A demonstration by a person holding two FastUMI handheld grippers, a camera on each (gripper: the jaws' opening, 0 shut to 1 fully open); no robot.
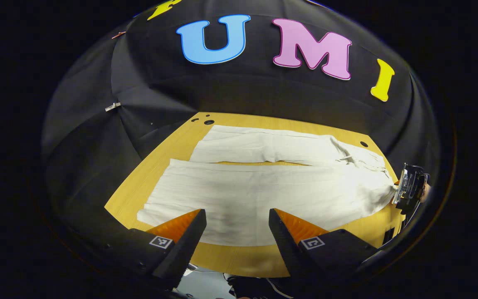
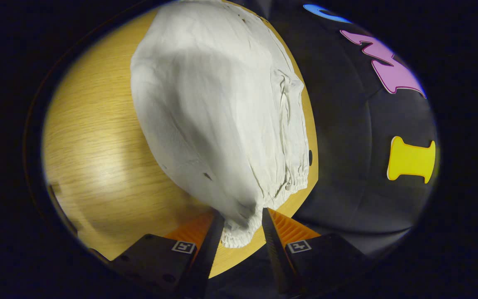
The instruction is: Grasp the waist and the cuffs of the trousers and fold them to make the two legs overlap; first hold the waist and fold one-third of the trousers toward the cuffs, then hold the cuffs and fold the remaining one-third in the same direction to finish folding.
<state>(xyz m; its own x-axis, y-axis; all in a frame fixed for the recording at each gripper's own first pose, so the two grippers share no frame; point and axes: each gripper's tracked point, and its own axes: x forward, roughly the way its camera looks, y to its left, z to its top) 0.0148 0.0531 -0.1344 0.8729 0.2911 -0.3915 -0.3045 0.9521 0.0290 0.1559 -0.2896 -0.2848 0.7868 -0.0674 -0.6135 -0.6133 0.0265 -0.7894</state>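
Trousers: the pale trousers (image 1: pixel 264 187) lie flat on the wooden table (image 1: pixel 239 257), legs side by side with a narrow gap between them, not yet overlapped.
Long axis: in the left gripper view it runs across the picture, cuffs to the left, gathered waist (image 2: pixel 293 178) to the right.
Right gripper: the right gripper (image 2: pixel 242 232) sits at the waist end, with a corner of the elastic waist between its fingers; they look closed onto the cloth, though I cannot be sure both press on it.
Left gripper: the left gripper (image 1: pixel 237 224) hangs with its fingers spread wide and nothing between them, above the near edge of the near leg, about midway along it.
Nearer hand: the cuffs (image 1: pixel 160 207) lie off to the left gripper's left, so it is the one placed to take them.
Likely next step: I judge the left must shift toward the cuffs before the near leg can be carried over the far one.
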